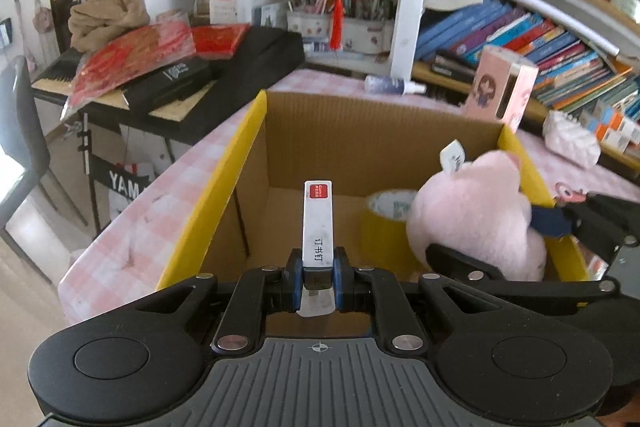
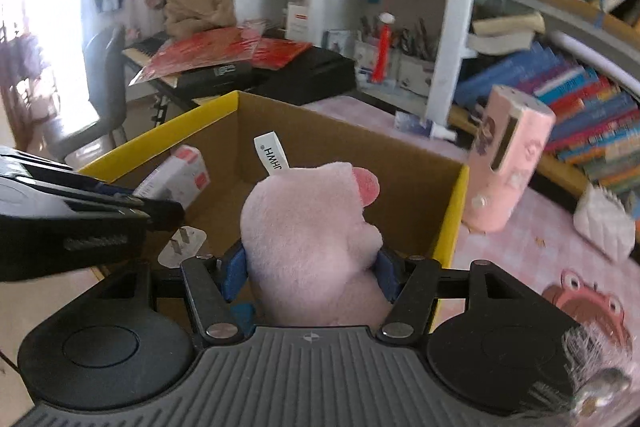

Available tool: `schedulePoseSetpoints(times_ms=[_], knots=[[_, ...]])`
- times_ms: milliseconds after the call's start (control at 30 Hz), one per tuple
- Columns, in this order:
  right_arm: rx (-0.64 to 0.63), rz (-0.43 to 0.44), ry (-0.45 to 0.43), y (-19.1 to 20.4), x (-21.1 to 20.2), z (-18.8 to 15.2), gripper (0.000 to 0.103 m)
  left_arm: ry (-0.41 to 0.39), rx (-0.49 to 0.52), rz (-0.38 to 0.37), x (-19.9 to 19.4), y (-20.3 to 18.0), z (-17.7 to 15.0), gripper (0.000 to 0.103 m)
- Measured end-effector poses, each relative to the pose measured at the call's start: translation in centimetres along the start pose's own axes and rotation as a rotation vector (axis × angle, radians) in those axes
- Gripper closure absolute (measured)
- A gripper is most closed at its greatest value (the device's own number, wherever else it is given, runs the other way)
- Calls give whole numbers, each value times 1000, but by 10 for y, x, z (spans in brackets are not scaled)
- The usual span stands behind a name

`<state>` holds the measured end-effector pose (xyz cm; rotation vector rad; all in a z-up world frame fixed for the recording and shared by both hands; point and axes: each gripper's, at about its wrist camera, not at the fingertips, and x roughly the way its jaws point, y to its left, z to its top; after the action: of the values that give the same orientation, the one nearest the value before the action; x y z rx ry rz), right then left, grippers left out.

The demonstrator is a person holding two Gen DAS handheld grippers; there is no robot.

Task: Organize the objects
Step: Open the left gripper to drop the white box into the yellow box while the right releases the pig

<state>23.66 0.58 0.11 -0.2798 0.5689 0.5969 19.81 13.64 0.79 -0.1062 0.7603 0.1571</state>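
We hold two items above the open cardboard box [image 1: 360, 131], which stands on the pink checked table [image 1: 160, 211]. The left gripper [image 1: 318, 267] is closed tight on the near end of a small white staple box [image 1: 318, 219], which juts forward over the box floor; it looks light and stiff, a card carton that could crush or swivel if pinched at one end only. The right gripper [image 2: 310, 267] is clamped partway on a pink plush toy [image 2: 316, 235], its blue pads [image 2: 234, 269] sunk into the sides; soft, light, springy, best taken round the body as now. A roll of yellow tape [image 1: 386, 223] already lies inside, beside the plush in the left view. We judge the bare floor at centre and left as open room for the staple box. Watch the yellow rim [image 2: 452, 223] near the right pad, and the two grippers, which sit close together. A pink carton [image 2: 508, 163] stands just outside the box.
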Motion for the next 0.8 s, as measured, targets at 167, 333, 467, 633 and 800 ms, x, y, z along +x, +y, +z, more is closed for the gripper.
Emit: schedulePoseSetpoints(times_ms=[167, 333, 467, 633, 800], knots=[[-93, 22, -20, 5, 1, -5, 39, 21, 2, 35, 7, -3, -2, 90], [-107, 19, -29, 5, -1, -5, 37, 21, -5, 58, 8, -6, -2, 86], [-113, 24, -35, 0, 0, -6, 33, 28, -21, 69, 7, -6, -2, 79], [-134, 87, -17, -11, 2, -4, 31, 61, -26, 82, 10, -9, -5, 77], [-146, 91, -10, -21, 5, -3, 25, 63, 15, 117, 11, -19, -10, 73]])
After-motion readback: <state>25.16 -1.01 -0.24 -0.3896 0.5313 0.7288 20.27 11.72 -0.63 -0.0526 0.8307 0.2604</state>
